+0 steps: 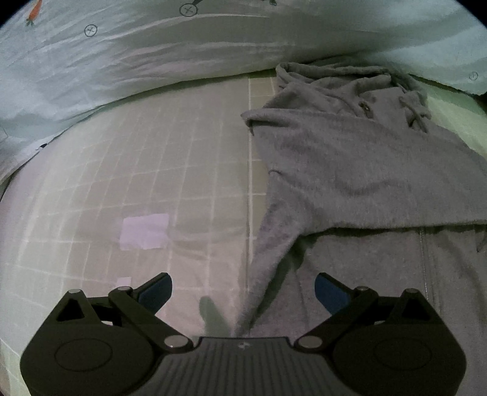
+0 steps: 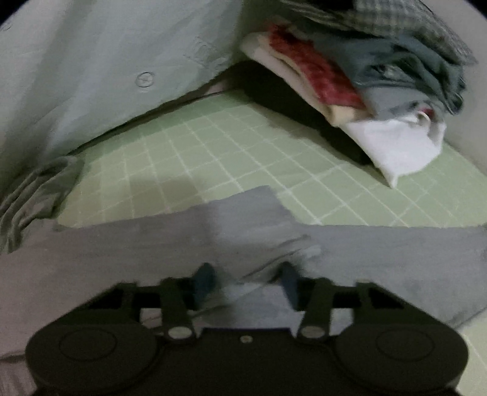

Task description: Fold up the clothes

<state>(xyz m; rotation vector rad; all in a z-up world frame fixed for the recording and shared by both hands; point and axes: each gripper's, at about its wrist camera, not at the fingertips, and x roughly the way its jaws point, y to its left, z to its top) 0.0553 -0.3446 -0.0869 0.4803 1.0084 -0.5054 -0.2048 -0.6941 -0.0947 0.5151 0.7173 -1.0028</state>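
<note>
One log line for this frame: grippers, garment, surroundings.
left gripper open, empty | right gripper open over hoodie | hoodie partly folded on sheet | clothes pile beyond

No words, brands or numbers are showing legibly in either view. The pale quilt (image 1: 152,54) is carrying only printed signs: small circled crosses (image 1: 90,30) and a carrot drawing (image 1: 34,12).

Both wrist views look low across the bed, sharing the grey garment (image 1: 350,170).
</note>
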